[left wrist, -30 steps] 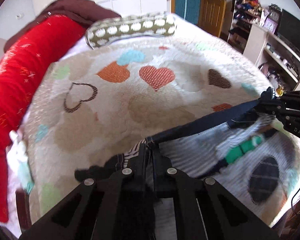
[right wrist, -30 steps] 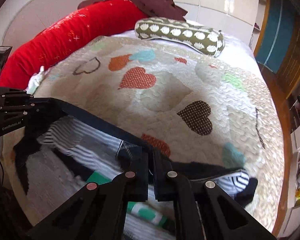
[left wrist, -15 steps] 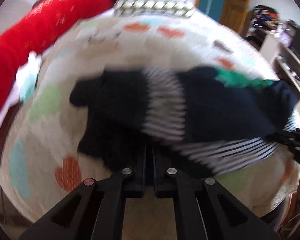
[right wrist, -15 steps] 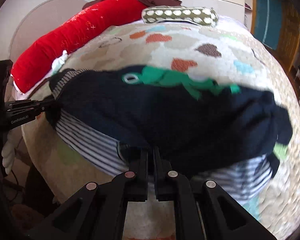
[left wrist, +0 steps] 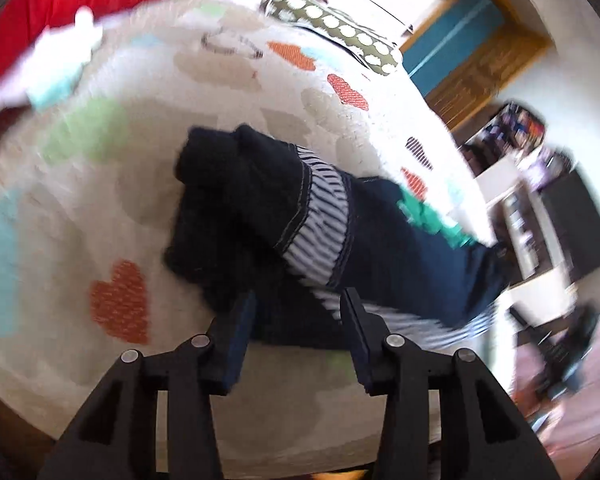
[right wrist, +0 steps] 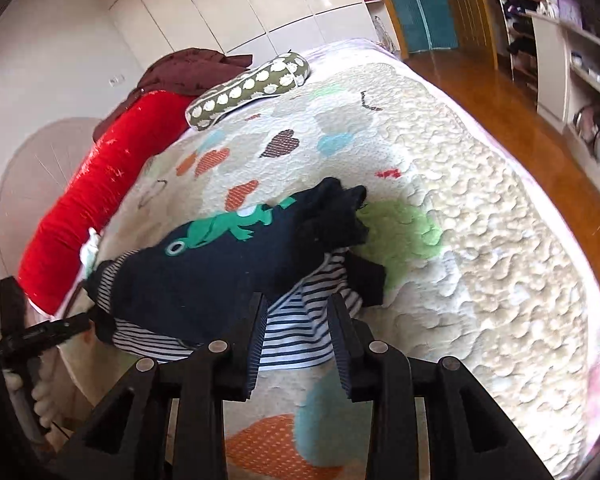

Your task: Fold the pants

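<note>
Pants (right wrist: 204,276) are lying folded over on my heart quilt (right wrist: 480,240), near its front edge, frog patch up. Both jaws are opening: left gripper (left wrist: 296,320) and right gripper (right wrist: 296,320) have let go, fabric edge between the fingers, nothing pinched.

The pants (right wrist: 204,276) were soft matt knit cloth on a bumpy quilted bedspread (right wrist: 480,240), beside a glossy wooden floor (right wrist: 512,112).

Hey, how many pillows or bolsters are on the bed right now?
2. A long red bolster lies along the bed's head edge, and a green pillow with white dots lies at the far corner beside it. Others may be hidden under the maroon blanket.
</note>
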Demonstrator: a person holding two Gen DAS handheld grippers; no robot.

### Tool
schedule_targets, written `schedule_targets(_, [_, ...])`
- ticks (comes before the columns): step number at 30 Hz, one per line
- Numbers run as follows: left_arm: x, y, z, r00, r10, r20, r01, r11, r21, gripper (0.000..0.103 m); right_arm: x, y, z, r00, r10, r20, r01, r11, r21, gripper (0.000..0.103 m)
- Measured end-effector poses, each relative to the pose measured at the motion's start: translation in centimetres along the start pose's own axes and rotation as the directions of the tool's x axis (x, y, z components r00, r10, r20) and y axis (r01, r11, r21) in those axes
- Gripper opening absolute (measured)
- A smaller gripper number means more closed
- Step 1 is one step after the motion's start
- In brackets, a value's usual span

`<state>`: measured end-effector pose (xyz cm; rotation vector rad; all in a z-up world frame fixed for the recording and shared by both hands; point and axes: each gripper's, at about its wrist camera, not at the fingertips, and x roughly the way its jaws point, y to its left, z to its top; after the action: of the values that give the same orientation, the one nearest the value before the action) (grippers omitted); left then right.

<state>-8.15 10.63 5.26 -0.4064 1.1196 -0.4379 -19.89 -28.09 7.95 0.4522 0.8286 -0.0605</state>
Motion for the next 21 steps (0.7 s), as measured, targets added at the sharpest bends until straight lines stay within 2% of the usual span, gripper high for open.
schedule_targets(2, [1.1,0.7,0.9,0.999,-0.049,-0.024,0.047,0.996,-0.073,0.043,0.5,0.7,-0.6,1.000,0.024,-0.006,-0.024,1.000,0.006,0.034])
schedule_targets(9, [3.9,0.0,3.2,0.993,-0.103,-0.055,0.095,0.987,-0.133,0.041,1.9,2.2,-2.0,0.994,0.102,-0.033,-0.101,0.994,0.029,0.035])
schedule_targets(10, [4.6,0.0,3.4,0.993,-0.102,-0.065,0.091,0.984,-0.152,0.034,2.1,2.0,-2.2,0.993,0.114,-0.035,-0.112,0.993,0.045,0.036])
schedule_targets(11, [4.9,0.0,3.5,0.992,-0.101,-0.074,0.088,0.983,-0.163,0.007,2.3,1.7,-2.3,0.991,0.128,-0.035,-0.126,0.990,0.065,0.036])
schedule_targets(12, [5.2,-0.1,3.4,0.990,-0.108,-0.090,0.092,0.982,-0.168,0.003,2.3,1.4,-2.4,0.990,0.136,-0.035,-0.133,0.988,0.081,0.036])
schedule_targets(16, [3.6,-1.7,2.1,0.994,-0.099,-0.056,0.092,0.989,-0.119,0.003,2.1,-0.2,-2.3,0.989,0.148,-0.020,-0.143,0.978,0.150,0.045])
schedule_targets(19, [1.7,-2.1,0.8,0.992,-0.120,-0.040,0.116,0.988,-0.104,0.003,1.9,-0.6,-2.3,0.988,0.151,-0.009,-0.147,0.973,0.179,0.050])
schedule_targets(21, [0.7,-1.9,-0.1,0.992,-0.122,-0.032,0.118,0.988,-0.103,0.003,2.1,-0.5,-2.2,0.990,0.140,-0.005,-0.136,0.974,0.182,0.059])
